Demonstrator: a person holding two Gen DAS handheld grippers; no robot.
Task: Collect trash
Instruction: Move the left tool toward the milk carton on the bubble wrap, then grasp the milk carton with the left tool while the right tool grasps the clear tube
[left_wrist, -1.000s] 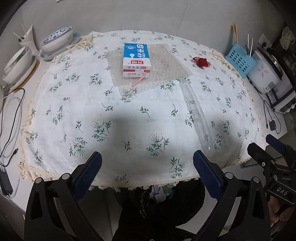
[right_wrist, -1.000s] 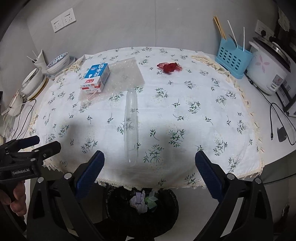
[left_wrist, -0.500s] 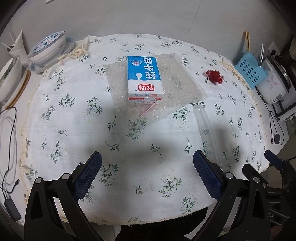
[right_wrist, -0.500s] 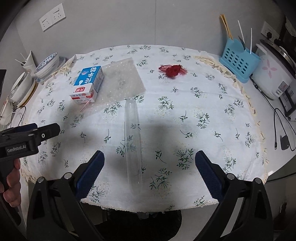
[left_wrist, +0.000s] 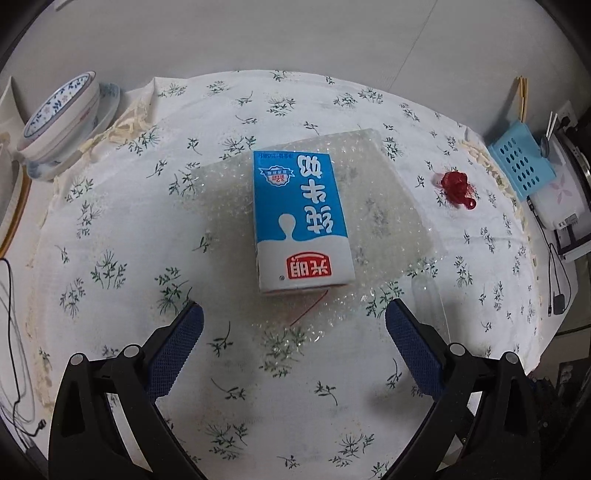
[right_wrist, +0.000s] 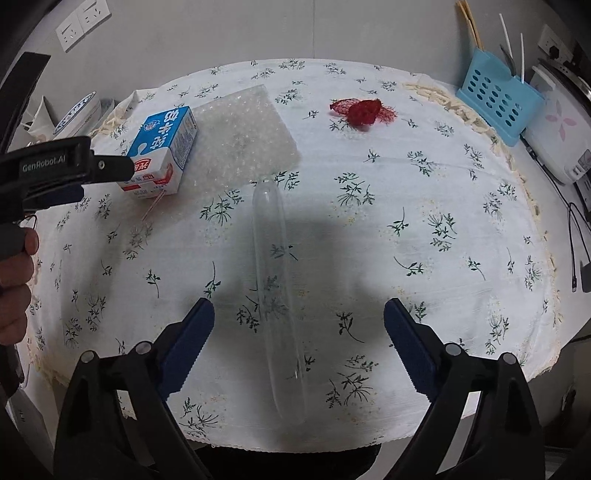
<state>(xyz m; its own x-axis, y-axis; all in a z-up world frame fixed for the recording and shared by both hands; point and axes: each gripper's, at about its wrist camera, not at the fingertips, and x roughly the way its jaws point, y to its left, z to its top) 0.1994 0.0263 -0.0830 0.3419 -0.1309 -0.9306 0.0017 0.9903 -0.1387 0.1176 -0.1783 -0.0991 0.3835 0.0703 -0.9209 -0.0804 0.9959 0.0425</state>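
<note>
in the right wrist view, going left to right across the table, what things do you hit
left gripper → milk carton → bubble wrap sheet → clear plastic tube → red mesh net → blue utensil basket → rice cooker

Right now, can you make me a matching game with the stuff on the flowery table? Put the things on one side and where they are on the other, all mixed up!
Things:
1. milk carton
2. clear plastic tube
3. red net scrap
4. blue basket

Places:
A. far side of the tablecloth, alone
B. lying partly on the bubble wrap
C. off the cloth, beside the white rice cooker
D. lying between the right hand-held gripper's open fingers

Pairs: 1-B, 2-D, 3-A, 4-C
</note>
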